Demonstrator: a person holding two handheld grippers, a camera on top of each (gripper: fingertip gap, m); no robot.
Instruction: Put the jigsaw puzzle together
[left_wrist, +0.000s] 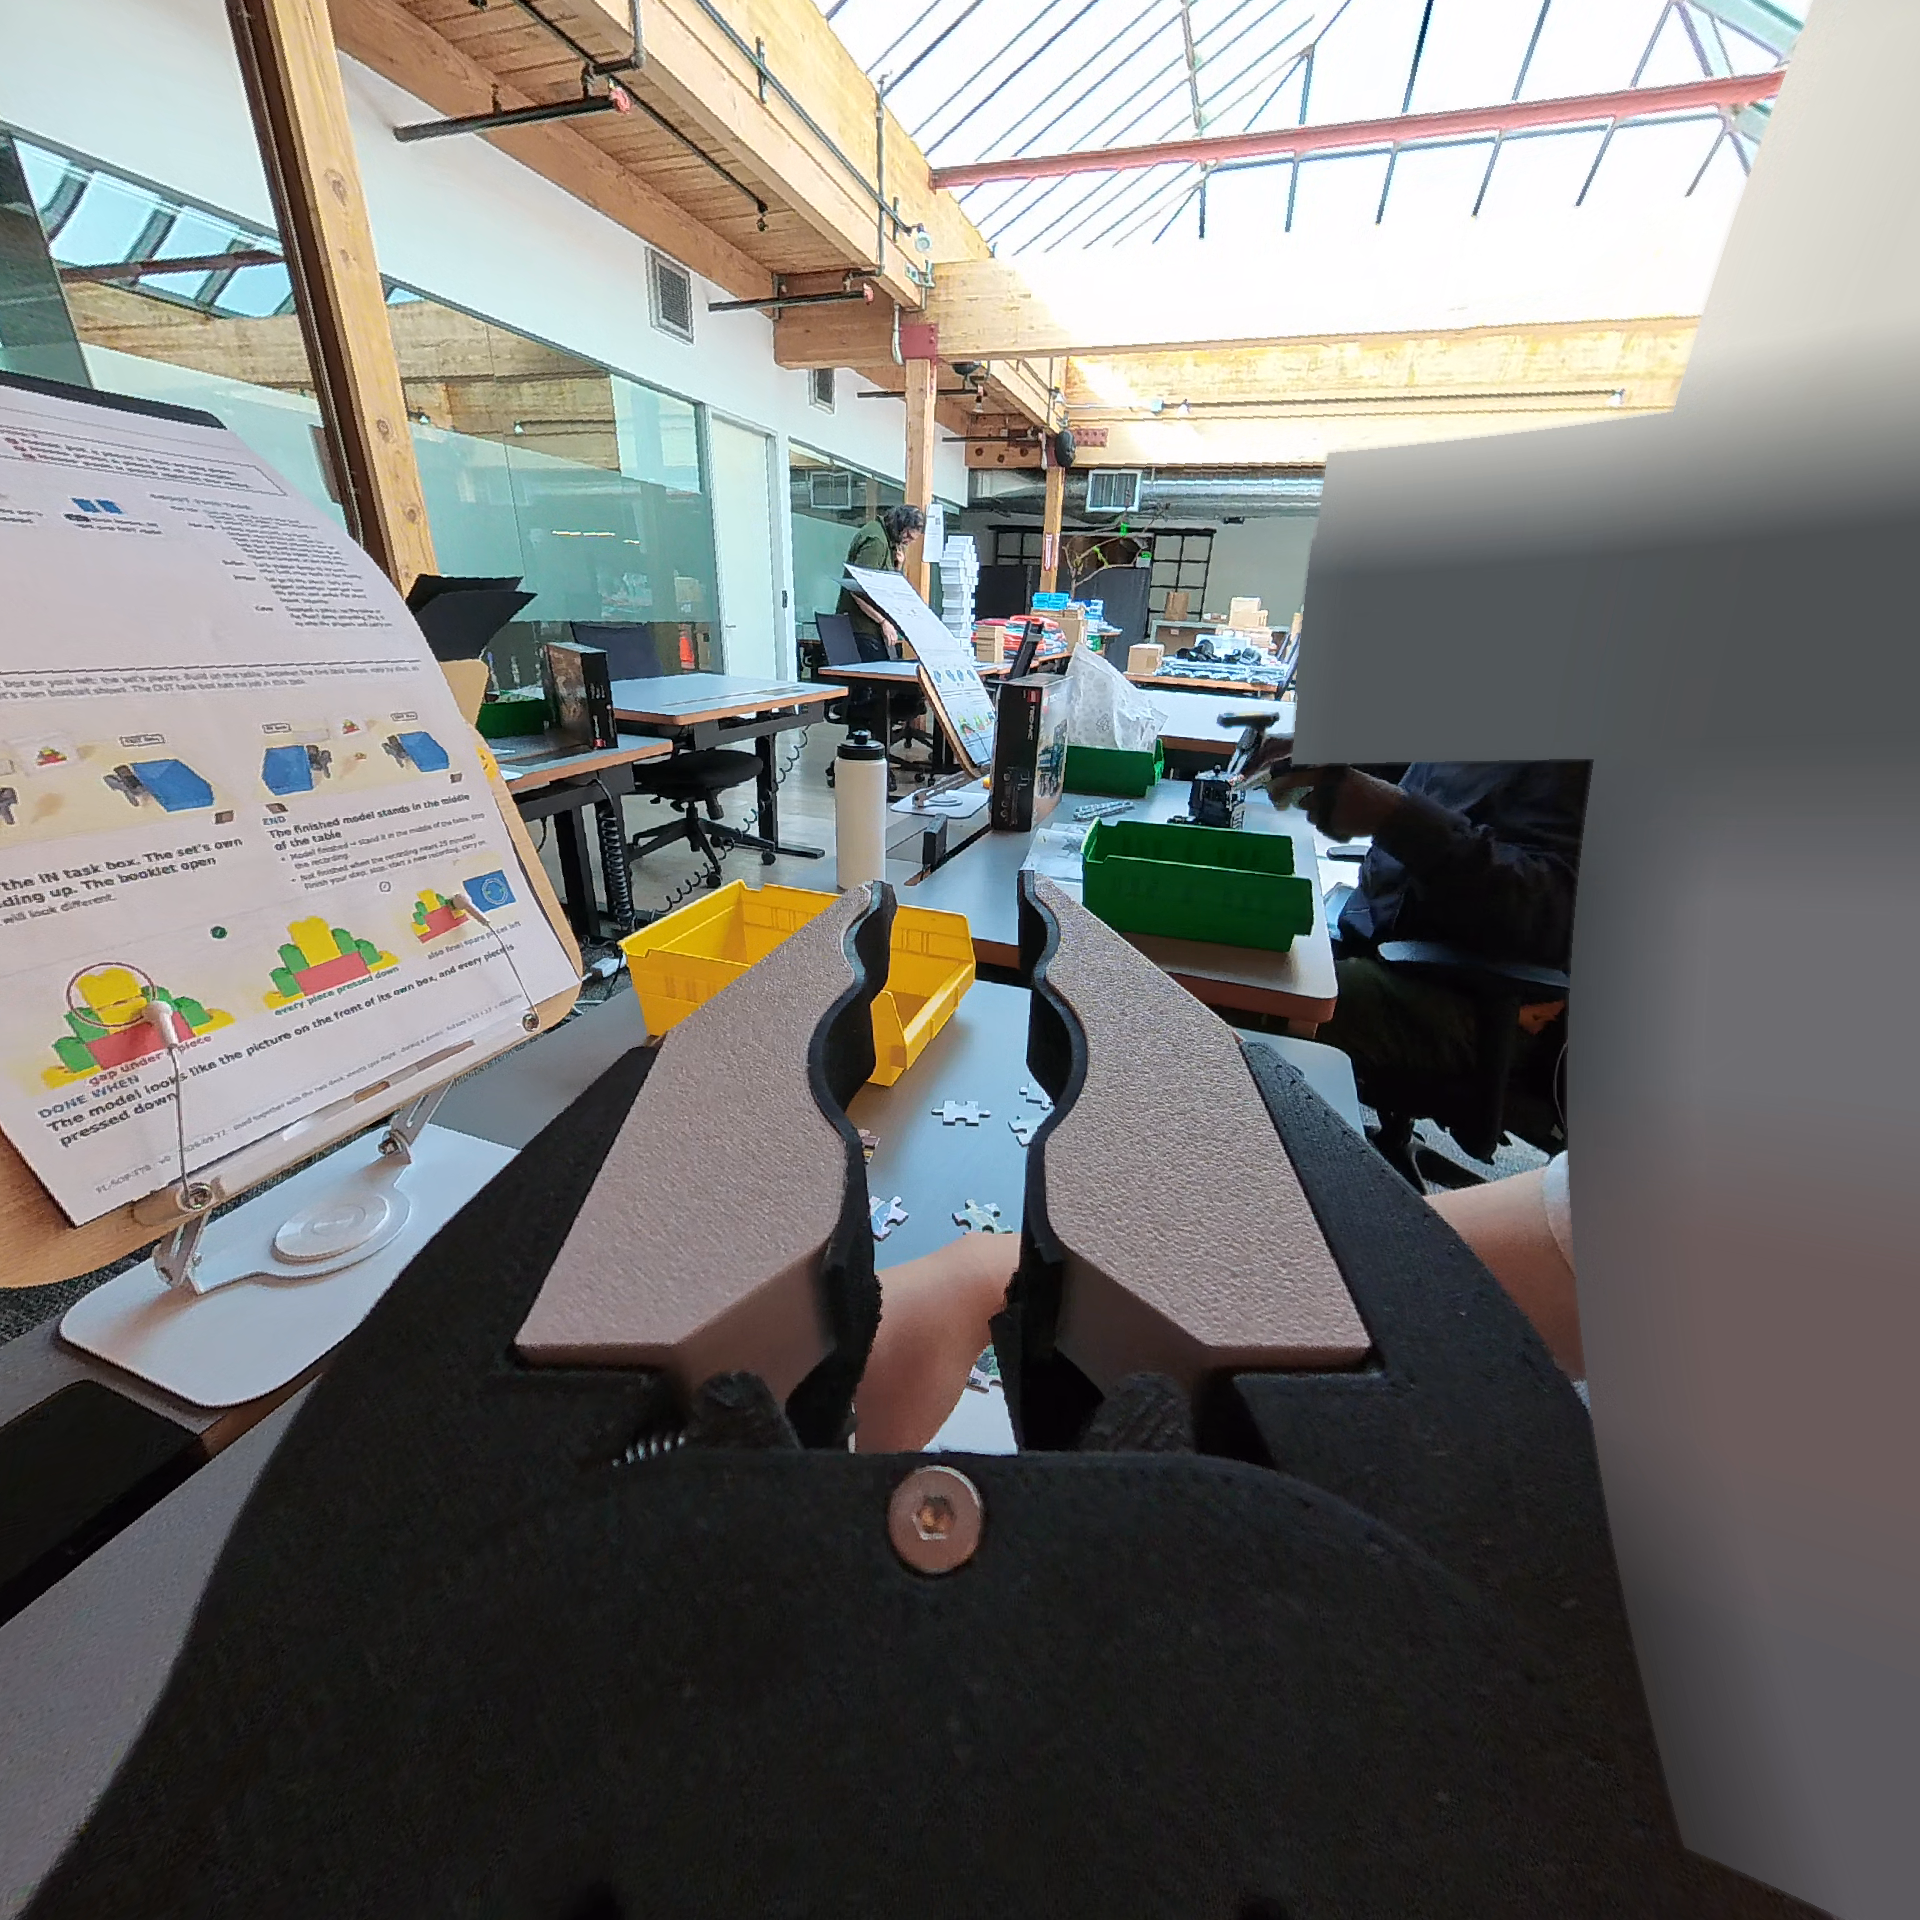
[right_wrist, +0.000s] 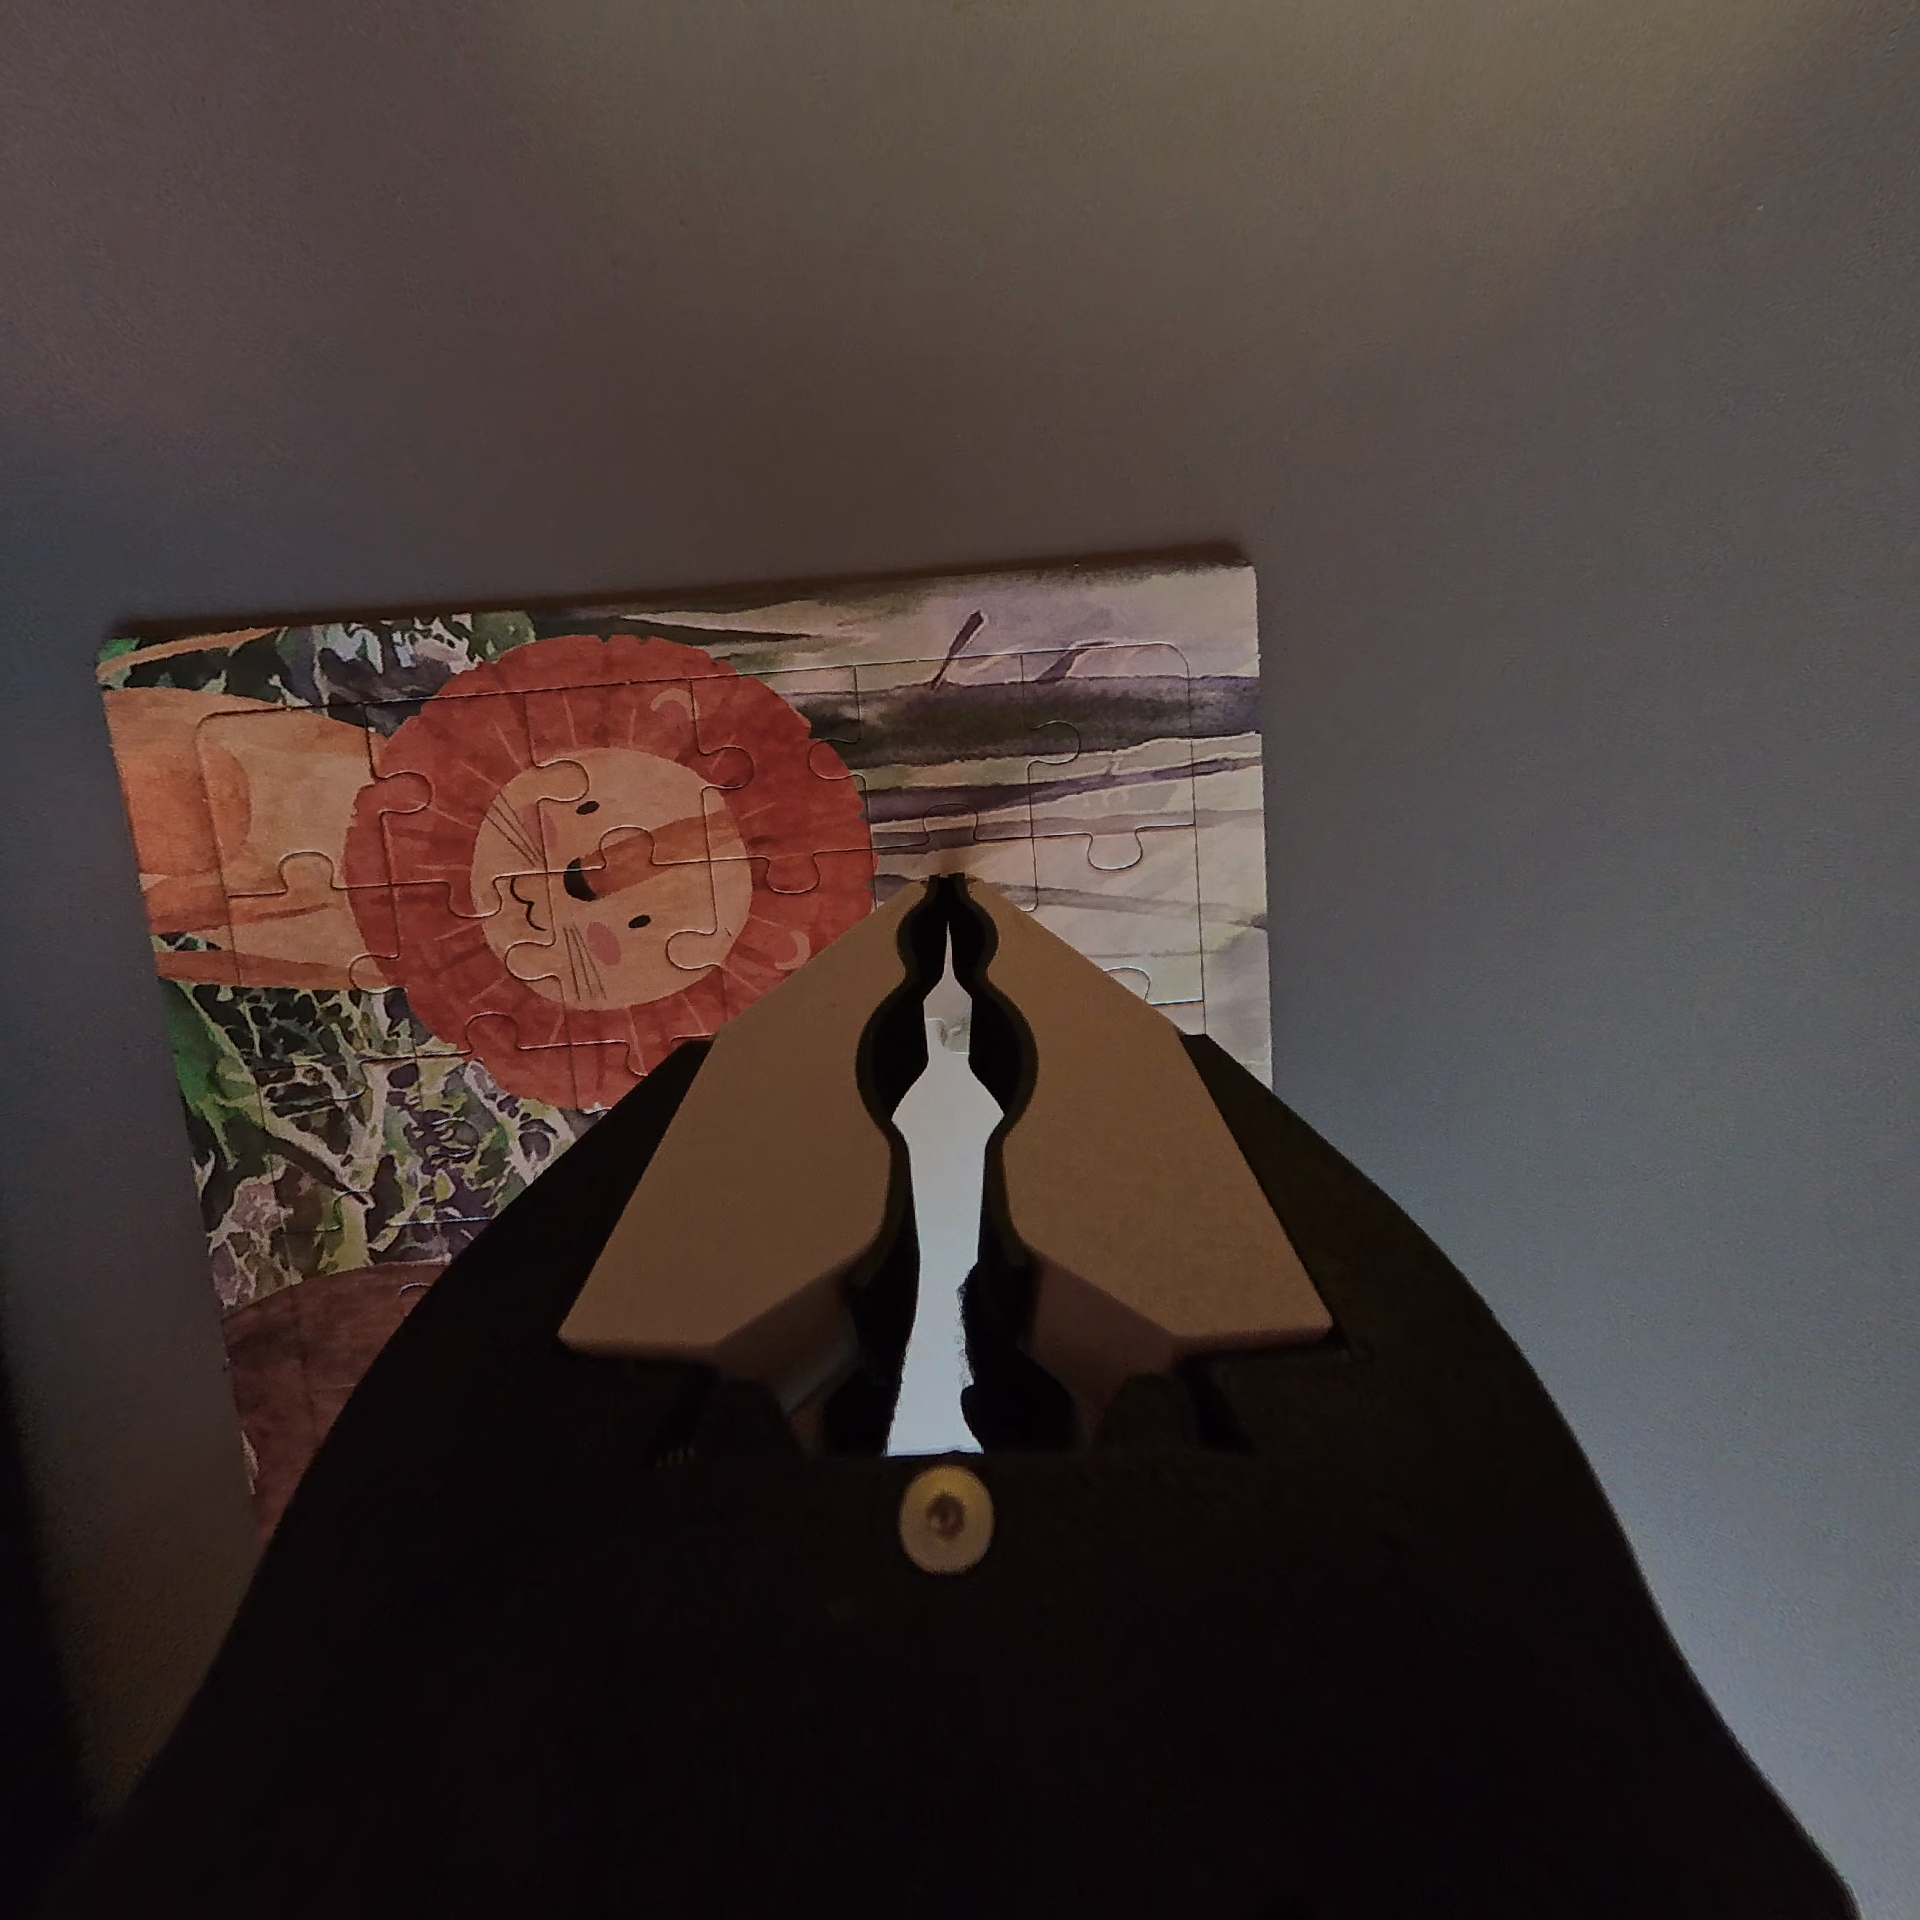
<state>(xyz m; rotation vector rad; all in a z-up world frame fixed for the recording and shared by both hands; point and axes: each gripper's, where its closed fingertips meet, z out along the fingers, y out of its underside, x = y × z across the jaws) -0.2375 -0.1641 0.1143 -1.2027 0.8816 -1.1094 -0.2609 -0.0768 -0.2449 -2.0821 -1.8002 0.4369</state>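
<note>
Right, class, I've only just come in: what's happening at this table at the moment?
A person is working on a jigsaw with a gripper in each hand. The right gripper is closed, its tips down at the flat rectangular lion-picture puzzle board, whose visible part looks assembled. The left gripper is open and empty, raised above the grey table, where a few small loose puzzle pieces lie near a yellow plastic bin.

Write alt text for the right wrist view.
The right tongs, tips closed together, hover over or touch a lion jigsaw puzzle lying on a grey surface. The lion's face and orange mane look assembled; whether the tips pinch anything cannot be told. The scene is dim.
</note>
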